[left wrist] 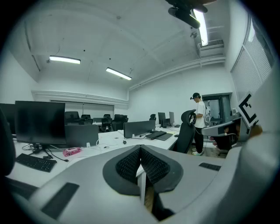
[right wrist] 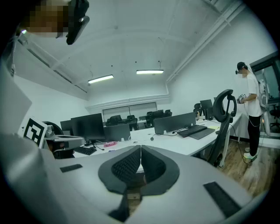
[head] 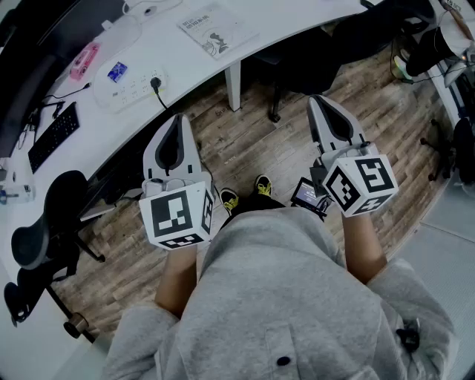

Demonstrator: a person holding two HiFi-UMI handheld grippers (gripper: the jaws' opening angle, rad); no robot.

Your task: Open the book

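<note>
1. Thin, flat, pale-covered book [head: 213, 30] lies closed on the curved white desk [head: 289, 18].
2. Left gripper [head: 177, 126], short of the desk's edge: ribbed dark pads pressed together, nothing between.
3. Right gripper [head: 321, 107]: same, pads together, empty.

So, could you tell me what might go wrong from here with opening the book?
1. The left gripper and right gripper are both shut and empty; unopened, they may shove the book rather than lift its cover.
2. The book lies flat on the desk, so it could slide.
3. The power strip and its cable lie near the reach path and might snag.
</note>
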